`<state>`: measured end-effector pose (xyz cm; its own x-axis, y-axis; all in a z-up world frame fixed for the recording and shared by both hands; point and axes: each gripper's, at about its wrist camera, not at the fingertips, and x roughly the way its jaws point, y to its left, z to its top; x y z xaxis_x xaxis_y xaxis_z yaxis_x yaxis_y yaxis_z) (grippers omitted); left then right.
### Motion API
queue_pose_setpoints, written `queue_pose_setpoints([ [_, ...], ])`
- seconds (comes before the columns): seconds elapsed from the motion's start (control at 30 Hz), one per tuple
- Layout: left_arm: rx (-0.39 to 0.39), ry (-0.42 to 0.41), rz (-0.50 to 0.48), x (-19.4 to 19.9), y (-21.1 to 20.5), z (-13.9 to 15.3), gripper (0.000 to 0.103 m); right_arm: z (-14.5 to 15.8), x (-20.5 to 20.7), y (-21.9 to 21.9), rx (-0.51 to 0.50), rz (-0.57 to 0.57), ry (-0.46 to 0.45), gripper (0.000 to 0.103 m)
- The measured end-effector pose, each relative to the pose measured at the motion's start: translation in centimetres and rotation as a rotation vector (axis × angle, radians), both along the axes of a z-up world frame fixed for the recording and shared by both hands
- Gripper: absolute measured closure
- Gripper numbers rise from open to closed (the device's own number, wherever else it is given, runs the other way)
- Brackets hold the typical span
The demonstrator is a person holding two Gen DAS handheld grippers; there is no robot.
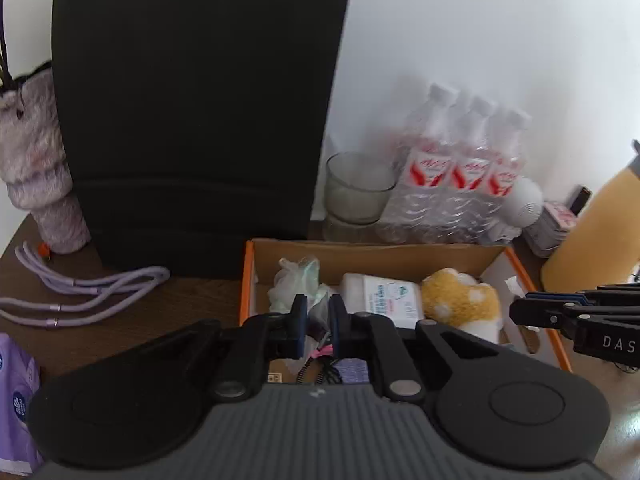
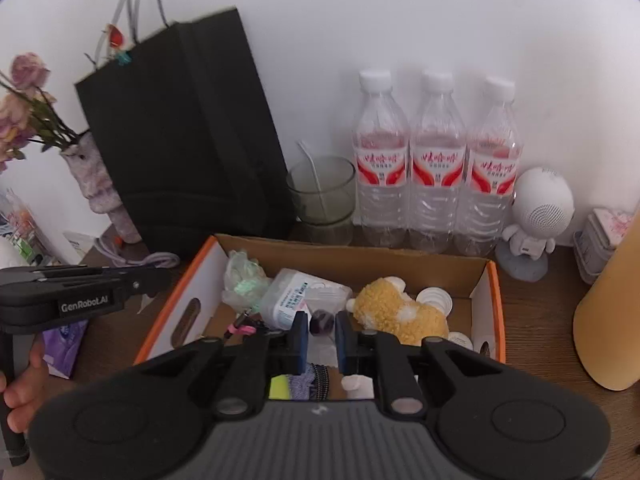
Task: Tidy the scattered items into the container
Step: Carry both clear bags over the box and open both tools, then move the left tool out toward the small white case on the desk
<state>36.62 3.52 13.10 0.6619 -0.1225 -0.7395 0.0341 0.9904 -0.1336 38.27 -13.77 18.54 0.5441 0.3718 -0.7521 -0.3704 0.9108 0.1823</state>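
An orange-edged cardboard box [image 1: 372, 254] [image 2: 360, 254] holds a yellow plush toy [image 1: 460, 300] [image 2: 400, 314], a white packet [image 1: 384, 296] [image 2: 294, 296] and a crumpled clear bag [image 1: 296, 276] [image 2: 244, 276]. My left gripper [image 1: 319, 320] hovers over the box's near left part, jaws nearly together, nothing visibly gripped. My right gripper [image 2: 322, 332] hangs over the box's middle, shut. A small dark purple thing [image 2: 322, 323] shows in its gap; I cannot tell if it is gripped or lying below. A purple packet [image 1: 16, 400] [image 2: 64, 344] and a lilac cord [image 1: 80, 292] lie on the table to the left.
A tall black paper bag [image 1: 192, 112] [image 2: 188, 140] stands behind the box's left end. A glass [image 2: 322, 192], three water bottles [image 2: 436, 160] and a white astronaut figure [image 2: 536, 216] line the wall. A yellow cylinder [image 2: 608, 312] stands right. A vase [image 2: 96, 176] is far left.
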Motion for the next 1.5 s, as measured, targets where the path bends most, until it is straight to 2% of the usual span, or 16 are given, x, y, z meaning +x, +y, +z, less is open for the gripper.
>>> queue_pose_setpoints([
  [0.07,-0.005,0.078,-0.004,2.3,0.2,-1.7,0.091,-1.8,2.9,0.4,-0.017,-0.005,0.096,0.09],
  [0.2,0.056,0.179,-0.014,5.4,-0.7,-4.0,0.09,-5.0,6.4,1.4,-0.076,-0.011,0.24,0.091],
  [0.37,0.119,0.214,-0.003,6.6,-1.6,-5.4,0.086,-7.0,7.6,2.0,-0.125,-0.014,0.291,0.091],
  [0.4,0.122,0.217,0.005,6.6,-1.6,-5.5,0.082,-7.4,7.9,2.0,-0.123,-0.014,0.299,0.088],
  [0.47,0.146,0.226,0.008,6.7,-1.9,-5.5,0.059,-7.4,7.9,2.1,-0.12,-0.013,0.301,0.087],
  [0.57,0.163,0.22,0.019,6.3,-1.9,-4.6,0.056,-6.5,7.5,1.7,-0.112,-0.019,0.284,0.084],
  [0.7,0.125,0.222,0.047,5.2,-1.6,-3.0,0.042,-4.4,6.6,0.6,-0.114,-0.041,0.269,0.066],
  [0.77,0.1,0.237,0.072,4.5,-1.7,-2.4,0.023,-3.4,5.9,-0.1,-0.115,-0.056,0.275,0.057],
  [0.83,0.072,0.262,0.104,3.4,-1.8,-1.9,0.014,-2.6,4.9,-0.7,-0.123,-0.066,0.281,0.042],
  [0.93,0.087,0.251,0.107,1.1,-2.4,-0.9,0.003,-1.3,3.1,-1.4,-0.147,-0.076,0.27,0.036],
  [1.03,0.09,0.224,0.115,-1.2,-2.8,-0.1,0.001,-0.1,1.0,-2.1,-0.145,-0.095,0.237,0.028],
  [1.13,0.124,0.156,0.112,-3.8,-3.8,0.4,0.0,0.5,-1.5,-2.6,-0.134,-0.106,0.172,0.026],
  [1.27,0.175,0.001,0.096,-8.0,-5.1,0.9,0.0,0.7,-6.0,-2.7,-0.182,-0.098,-0.044,0.022],
  [1.33,0.171,-0.089,0.117,-10.1,-5.3,1.2,0.0,0.5,-8.1,-3.1,-0.167,-0.103,-0.14,0.021],
  [1.4,0.145,-0.174,0.108,-11.9,-5.3,1.2,0.0,0.3,-10.0,-4.0,-0.087,-0.091,-0.212,0.017],
  [1.5,0.125,-0.294,0.091,-14.6,-5.1,0.4,0.0,-0.4,-12.7,-5.7,0.07,-0.133,-0.305,0.015],
])
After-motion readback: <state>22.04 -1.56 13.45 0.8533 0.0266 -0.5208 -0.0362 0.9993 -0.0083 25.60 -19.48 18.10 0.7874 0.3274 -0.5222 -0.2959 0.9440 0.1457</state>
